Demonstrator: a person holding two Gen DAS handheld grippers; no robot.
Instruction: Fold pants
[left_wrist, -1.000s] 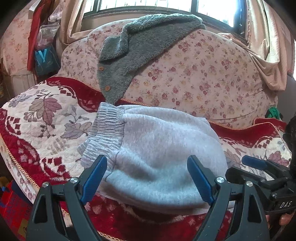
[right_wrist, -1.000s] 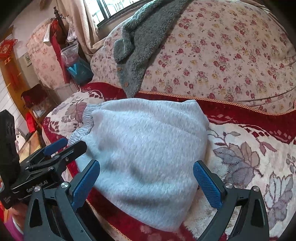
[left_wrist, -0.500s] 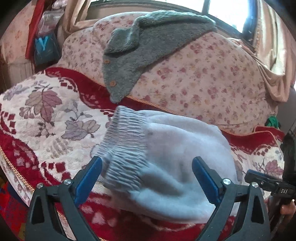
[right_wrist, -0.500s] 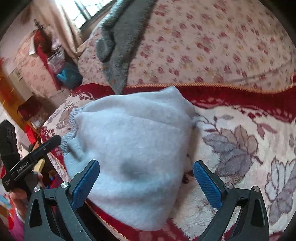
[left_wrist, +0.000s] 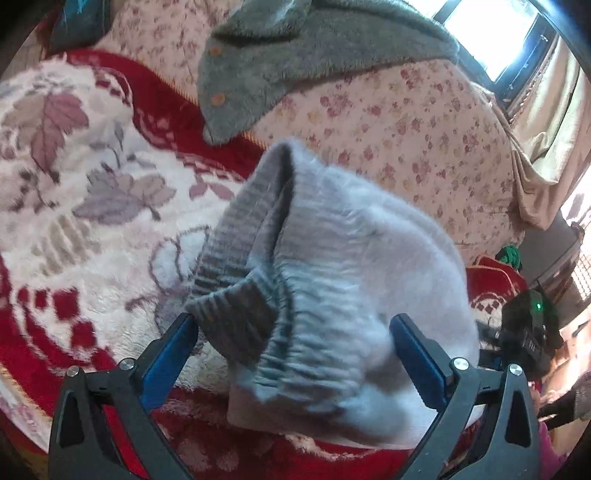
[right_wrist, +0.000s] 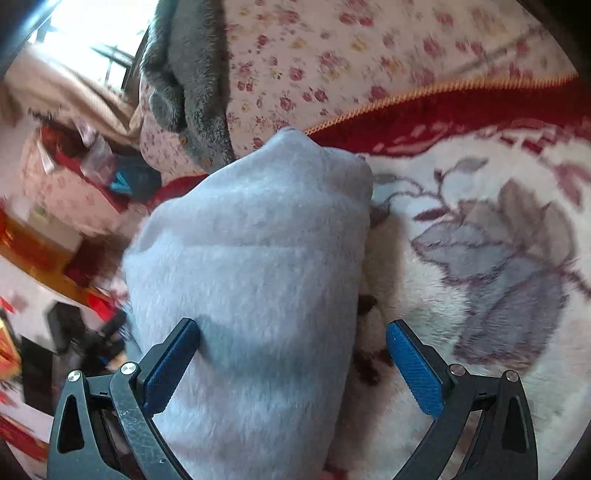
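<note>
The pants (left_wrist: 351, 280) are a soft, pale grey fleece with a fuzzy nap, bunched into a rounded, folded mound on the seat of a sofa. Their ribbed elastic waistband (left_wrist: 251, 266) is darker grey, gathered in fine ridges, and curls open toward the left wrist camera so the inner face shows. The seat cover (left_wrist: 92, 206) beneath is a plush pile in cream with large mauve leaves and a deep red border edged in orange cord. Behind it rises the sofa back (left_wrist: 399, 122), smooth cotton printed with small pink flowers, and over its top hangs a shaggy dark grey cardigan (left_wrist: 295, 62) with round wooden buttons.

The left gripper (left_wrist: 291, 354) has just been opening and its blue ribbed pads stand wide; the waistband corner and the near edge of the mound lie between them, with the left pad just beside the ribbing, and I cannot tell whether it touches. The right gripper (right_wrist: 291, 354) is also spread wide, its left pad against the fleece (right_wrist: 255, 266) and its right pad over bare plush, clear of the cloth.

Open seat cover lies to the left of the waistband and, in the right wrist view, to the right of the mound. The front edge of the seat runs close under both grippers.
</note>
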